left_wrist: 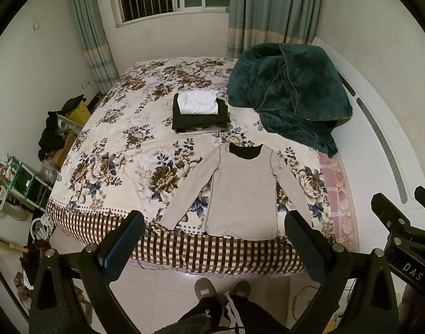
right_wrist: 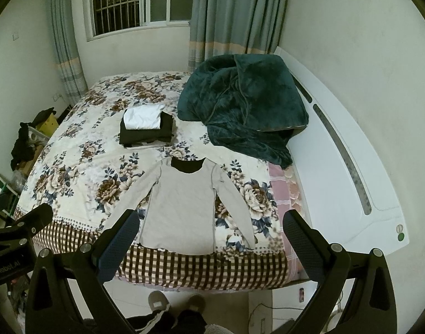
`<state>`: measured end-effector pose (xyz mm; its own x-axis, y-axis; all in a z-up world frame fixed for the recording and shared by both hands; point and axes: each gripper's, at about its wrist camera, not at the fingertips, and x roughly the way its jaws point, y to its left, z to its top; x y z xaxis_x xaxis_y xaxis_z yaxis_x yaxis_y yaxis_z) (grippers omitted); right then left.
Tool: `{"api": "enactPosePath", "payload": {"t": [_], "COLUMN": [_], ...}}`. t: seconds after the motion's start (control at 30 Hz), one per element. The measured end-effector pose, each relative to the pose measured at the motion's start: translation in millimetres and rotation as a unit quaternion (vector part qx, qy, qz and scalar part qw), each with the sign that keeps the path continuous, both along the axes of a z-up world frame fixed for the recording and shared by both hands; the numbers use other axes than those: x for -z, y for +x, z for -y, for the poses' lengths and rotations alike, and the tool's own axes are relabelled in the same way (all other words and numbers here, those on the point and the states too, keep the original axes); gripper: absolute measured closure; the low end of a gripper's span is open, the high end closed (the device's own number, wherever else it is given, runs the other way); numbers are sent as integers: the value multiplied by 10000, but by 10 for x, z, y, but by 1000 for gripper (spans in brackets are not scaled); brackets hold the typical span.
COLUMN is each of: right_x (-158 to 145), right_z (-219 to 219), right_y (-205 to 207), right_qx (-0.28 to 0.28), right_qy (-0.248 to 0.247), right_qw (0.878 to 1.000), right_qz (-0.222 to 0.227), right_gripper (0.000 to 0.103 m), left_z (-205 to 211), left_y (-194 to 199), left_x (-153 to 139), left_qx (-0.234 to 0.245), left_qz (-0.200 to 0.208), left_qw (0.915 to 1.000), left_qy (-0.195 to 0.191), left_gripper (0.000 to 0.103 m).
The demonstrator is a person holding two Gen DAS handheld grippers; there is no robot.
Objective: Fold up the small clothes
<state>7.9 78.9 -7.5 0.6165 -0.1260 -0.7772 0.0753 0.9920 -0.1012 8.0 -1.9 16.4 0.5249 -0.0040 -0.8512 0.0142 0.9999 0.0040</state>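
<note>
A light grey long-sleeved shirt [left_wrist: 241, 192] with a black neck lies flat, sleeves spread, at the near edge of the floral bed [left_wrist: 115, 144]; it also shows in the right wrist view [right_wrist: 181, 208]. Behind it sits a pile of folded clothes [left_wrist: 199, 111], black with a white piece on top, also in the right wrist view [right_wrist: 145, 129]. My left gripper [left_wrist: 215, 239] is open and empty, held above the floor before the bed edge. My right gripper [right_wrist: 209, 239] is open and empty, beside it to the right and also short of the shirt.
A dark green blanket [left_wrist: 290, 94] is heaped at the bed's back right by the white headboard [right_wrist: 351, 172]. Clutter and boxes [left_wrist: 53, 136] fill the floor left of the bed. The person's slippered feet [left_wrist: 220, 289] stand on the tiles.
</note>
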Motion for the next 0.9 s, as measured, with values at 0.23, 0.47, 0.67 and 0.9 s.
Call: {"api": "enactPosePath", "payload": {"t": [0.23, 0.47, 0.67, 0.9], "right_x": [12, 19, 30, 50], "right_z": [-9, -21, -19, -25], "right_y": [-19, -31, -42, -56], "right_qx": [5, 4, 10, 42], "right_qy": [8, 2, 6, 15], "right_qw": [10000, 10000, 10000, 10000], "right_qz": [9, 18, 13, 2], "right_gripper": [0, 0, 0, 0], "left_z": [-6, -16, -12, 21], "left_y": [-15, -21, -12, 103], "left_x": [4, 4, 9, 83], "left_qx": [12, 18, 12, 59], "left_qz": [15, 18, 31, -33], "left_qw": [10000, 10000, 10000, 10000], "left_qy": [8, 3, -10, -25], "left_gripper": [0, 0, 0, 0]}}
